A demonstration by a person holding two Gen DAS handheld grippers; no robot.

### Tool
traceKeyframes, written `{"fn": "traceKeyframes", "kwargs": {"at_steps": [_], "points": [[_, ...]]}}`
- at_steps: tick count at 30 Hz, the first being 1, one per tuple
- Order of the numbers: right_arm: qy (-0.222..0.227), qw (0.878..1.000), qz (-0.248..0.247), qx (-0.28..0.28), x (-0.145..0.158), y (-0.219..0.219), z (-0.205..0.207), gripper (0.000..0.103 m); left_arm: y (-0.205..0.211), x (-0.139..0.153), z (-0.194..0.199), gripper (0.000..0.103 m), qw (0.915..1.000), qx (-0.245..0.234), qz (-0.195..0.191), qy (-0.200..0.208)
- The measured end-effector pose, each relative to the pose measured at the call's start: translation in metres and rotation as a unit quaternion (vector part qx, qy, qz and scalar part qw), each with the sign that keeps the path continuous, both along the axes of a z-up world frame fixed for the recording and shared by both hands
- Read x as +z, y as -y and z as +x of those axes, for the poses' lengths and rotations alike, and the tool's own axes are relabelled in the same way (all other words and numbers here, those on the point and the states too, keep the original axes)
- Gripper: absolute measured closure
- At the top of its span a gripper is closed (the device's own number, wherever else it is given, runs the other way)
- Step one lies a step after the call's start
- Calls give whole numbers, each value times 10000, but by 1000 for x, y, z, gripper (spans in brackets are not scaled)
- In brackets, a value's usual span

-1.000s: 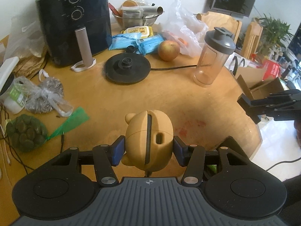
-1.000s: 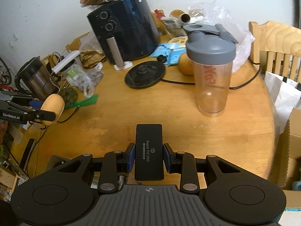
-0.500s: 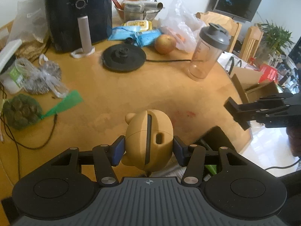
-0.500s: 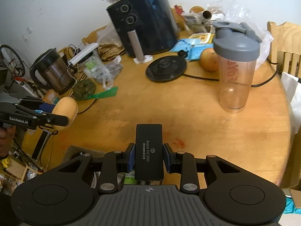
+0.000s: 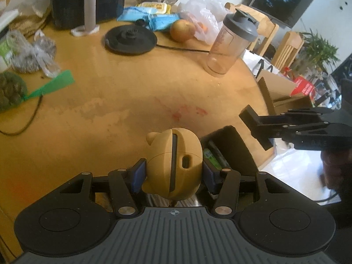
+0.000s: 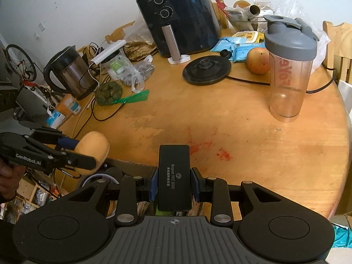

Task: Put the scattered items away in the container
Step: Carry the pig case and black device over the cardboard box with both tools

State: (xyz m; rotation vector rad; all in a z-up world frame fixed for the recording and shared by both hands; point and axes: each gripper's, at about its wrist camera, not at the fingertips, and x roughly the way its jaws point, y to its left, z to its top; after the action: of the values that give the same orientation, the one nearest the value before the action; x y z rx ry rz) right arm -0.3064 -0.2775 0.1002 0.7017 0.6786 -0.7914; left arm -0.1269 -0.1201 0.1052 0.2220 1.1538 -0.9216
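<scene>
My left gripper (image 5: 173,173) is shut on a tan bear-shaped case (image 5: 176,160) and holds it over the near edge of the round wooden table (image 5: 123,101). Just right of it and below the table edge is a dark container (image 5: 239,151) with green packets (image 5: 212,157) inside. My right gripper (image 6: 175,181) is shut on a flat black box (image 6: 175,171) printed "Super NC 200". In the left wrist view that gripper (image 5: 264,129) hangs beyond the container's right side. The right wrist view shows the left gripper (image 6: 72,151) with the tan case (image 6: 94,145) at lower left.
On the table stand a shaker bottle (image 6: 288,72), an apple (image 6: 257,60), a kettle base (image 6: 206,70) with its cable, a black air fryer (image 6: 182,17), a kettle (image 6: 70,72) and a green net bag (image 6: 109,90). A cardboard box (image 5: 283,96) sits beyond the right edge.
Both grippers have drawn back toward the table's near edge, each keeping its item. The dark container has come into view under the left gripper, and the right gripper is closer to it.
</scene>
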Motion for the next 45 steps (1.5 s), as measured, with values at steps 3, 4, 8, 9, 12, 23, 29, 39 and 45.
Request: {"fn": "traceKeyframes", "kwargs": {"at_steps": [3, 4, 8, 9, 12, 23, 29, 39, 45], "points": [[1, 10000, 0, 39, 0, -4, 1, 69, 2, -4, -3, 50, 9999, 54, -29, -126], [0, 10000, 1, 50, 0, -5, 2, 69, 3, -6, -5, 50, 9999, 81, -9, -151], [-11, 10000, 17, 65, 0, -9, 2, 69, 5, -14, -7, 50, 9993, 293, 76, -227], [-12, 10000, 17, 67, 0, -10, 2, 69, 4, -15, -8, 50, 9991, 341, 68, -244], [-14, 10000, 12, 57, 1, -12, 2, 69, 0, -10, -11, 49, 9985, 478, -178, -215], [-30, 9999, 24, 110, 0, -18, 6, 69, -20, 12, -17, 32, 9944, 978, -224, 337], [-15, 9998, 22, 200, 1, -19, 14, 69, -32, 12, -19, 32, 9918, 1203, -172, 407], [23, 9983, 64, 582, 1, -18, 37, 69, -54, 16, -22, 20, 9843, 1654, -129, 605], [46, 9956, 77, 934, 1, -18, 56, 69, -69, 17, -25, 15, 9781, 1955, -52, 713]]}}
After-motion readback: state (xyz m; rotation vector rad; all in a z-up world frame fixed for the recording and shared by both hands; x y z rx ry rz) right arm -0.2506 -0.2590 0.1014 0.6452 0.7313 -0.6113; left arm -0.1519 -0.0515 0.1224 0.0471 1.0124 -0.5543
